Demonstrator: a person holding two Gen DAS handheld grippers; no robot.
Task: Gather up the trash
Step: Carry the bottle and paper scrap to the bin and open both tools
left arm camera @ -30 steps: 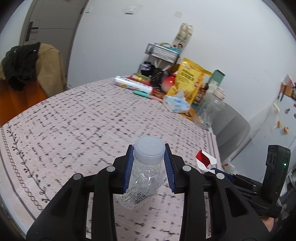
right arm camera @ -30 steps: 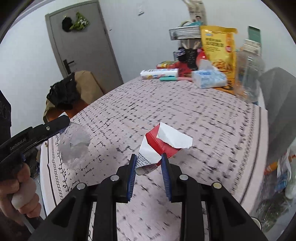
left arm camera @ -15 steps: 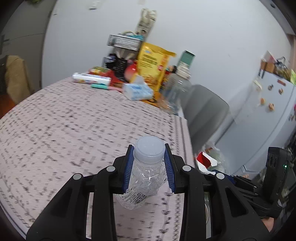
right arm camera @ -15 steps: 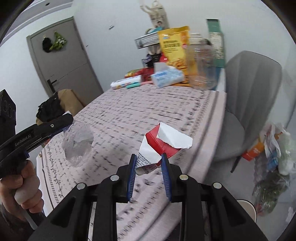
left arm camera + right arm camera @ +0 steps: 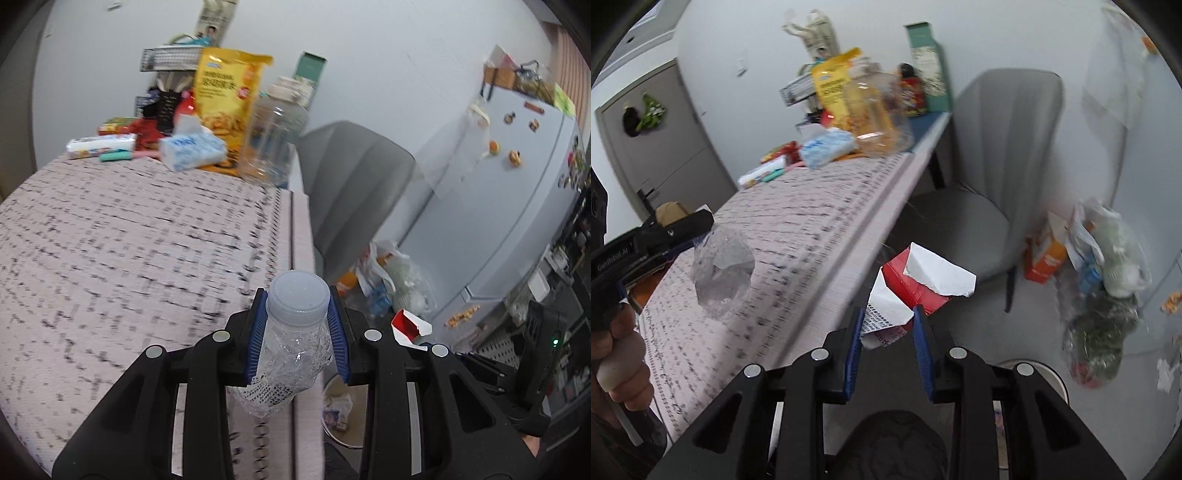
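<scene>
White walls, grey chair [image 5: 1004, 155] (empty), fridge [image 5: 509, 206]

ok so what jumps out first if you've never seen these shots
A crushed clear bottle with a pale cap sits clamped in the left tool, held at the table edge. Beside it the right tool grips a torn red and white carton out past the edge, above the floor. Behind, a heap of snack bags and boxes crowds the table's far end, near a grey chair.
</scene>
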